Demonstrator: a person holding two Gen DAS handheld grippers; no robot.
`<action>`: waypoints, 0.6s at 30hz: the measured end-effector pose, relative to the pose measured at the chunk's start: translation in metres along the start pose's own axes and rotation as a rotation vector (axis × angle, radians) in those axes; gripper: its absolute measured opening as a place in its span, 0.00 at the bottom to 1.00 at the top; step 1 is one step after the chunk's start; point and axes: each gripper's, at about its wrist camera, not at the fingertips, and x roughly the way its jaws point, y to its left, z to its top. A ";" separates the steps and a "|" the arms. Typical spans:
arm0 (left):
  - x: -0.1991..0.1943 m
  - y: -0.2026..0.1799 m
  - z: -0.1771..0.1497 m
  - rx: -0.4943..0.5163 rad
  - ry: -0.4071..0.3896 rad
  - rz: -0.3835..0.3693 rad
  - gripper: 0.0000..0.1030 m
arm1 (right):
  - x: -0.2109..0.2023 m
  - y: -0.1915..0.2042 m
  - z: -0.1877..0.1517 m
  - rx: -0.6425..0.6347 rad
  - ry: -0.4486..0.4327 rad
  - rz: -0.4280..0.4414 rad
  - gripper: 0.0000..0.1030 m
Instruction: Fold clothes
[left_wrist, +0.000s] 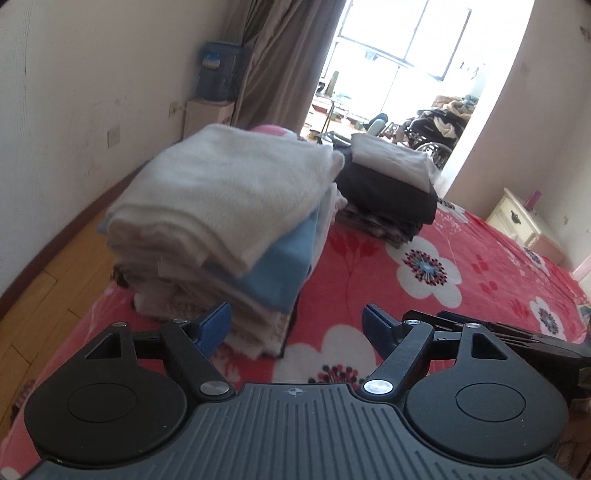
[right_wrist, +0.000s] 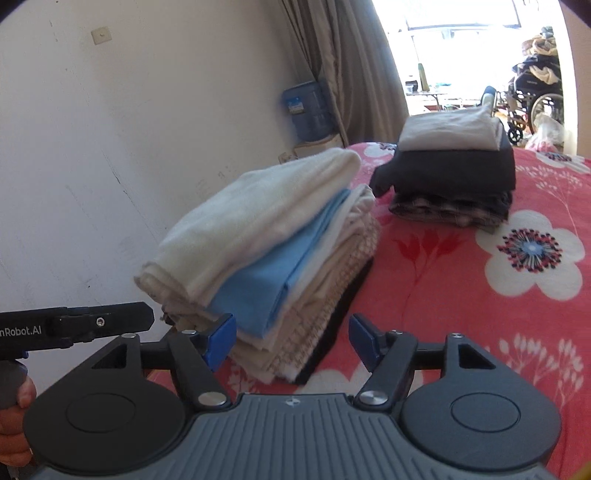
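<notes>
While both hand-held grippers (left_wrist: 295, 325) (right_wrist: 291, 338) gape empty, one reads "nRobot.AI" (right_wrist: 20, 331).

A bed (right_wrist: 461, 288) covered in a red sheet printed with large white flowers carries two stacks of folded clothes. The nearer stack (right_wrist: 266, 258) sits close to the bed's wall-side edge, a cream towel-like piece on top, a light blue piece under it, then pale layers down to a dark one touching the sheet. The farther stack (right_wrist: 454, 173) lies apart from it toward the window, a white piece over dark garments and a plaid layer at the bottom.
</notes>
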 end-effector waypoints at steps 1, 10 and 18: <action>0.000 0.001 -0.005 -0.020 0.016 0.001 0.76 | -0.003 -0.001 -0.004 0.013 0.018 -0.002 0.71; -0.013 -0.007 -0.039 0.004 0.047 0.050 0.78 | -0.020 0.007 -0.028 0.026 0.095 -0.037 0.77; -0.025 -0.013 -0.051 0.046 0.010 0.098 1.00 | -0.037 0.019 -0.035 -0.025 0.074 -0.112 0.95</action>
